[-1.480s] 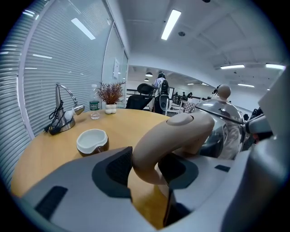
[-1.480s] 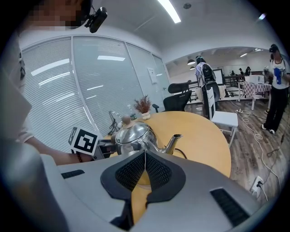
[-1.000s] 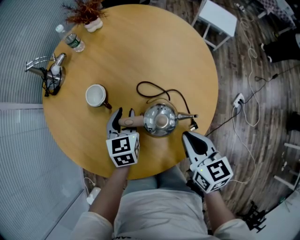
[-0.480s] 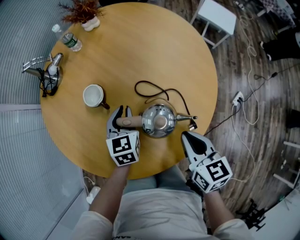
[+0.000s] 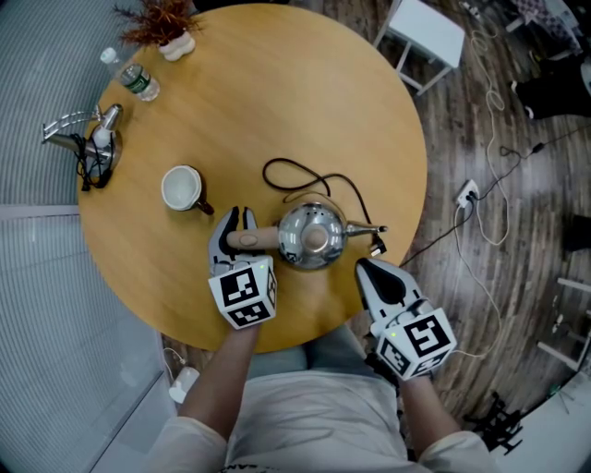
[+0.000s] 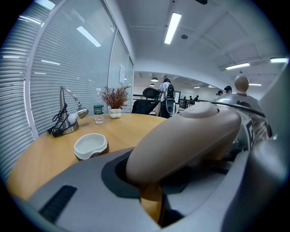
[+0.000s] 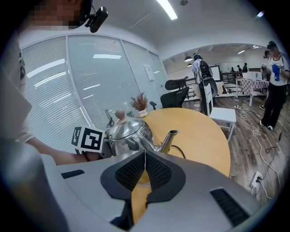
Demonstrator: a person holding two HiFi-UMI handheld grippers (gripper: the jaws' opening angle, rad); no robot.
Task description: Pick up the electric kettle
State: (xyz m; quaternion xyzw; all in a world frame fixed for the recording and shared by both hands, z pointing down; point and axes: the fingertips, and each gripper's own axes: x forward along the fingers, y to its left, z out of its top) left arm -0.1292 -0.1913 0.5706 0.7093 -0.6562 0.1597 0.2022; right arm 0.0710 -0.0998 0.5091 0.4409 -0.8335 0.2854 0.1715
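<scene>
The steel electric kettle (image 5: 312, 236) stands on the round wooden table (image 5: 277, 92), its spout pointing right and its beige handle (image 5: 257, 239) pointing left. My left gripper (image 5: 236, 224) has that handle (image 6: 190, 136) between its jaws, which are closing and press on it from both sides. My right gripper (image 5: 364, 266) is shut with nothing in it, hovering at the table's near edge, right of and apart from the kettle (image 7: 129, 133). In the right gripper view, its pads (image 7: 145, 156) meet in front of the kettle's spout.
A white mug (image 5: 185, 188) sits left of the kettle. The kettle's black cord (image 5: 305, 174) loops behind it. A metal desk lamp (image 5: 92, 146), a water bottle (image 5: 135, 81) and a small plant (image 5: 171, 26) stand at the far left rim. A white stool (image 5: 423, 39) stands beyond the table.
The left gripper's jaws have drawn in round the kettle's handle. The kettle still stands on the table, and the right gripper has kept its place.
</scene>
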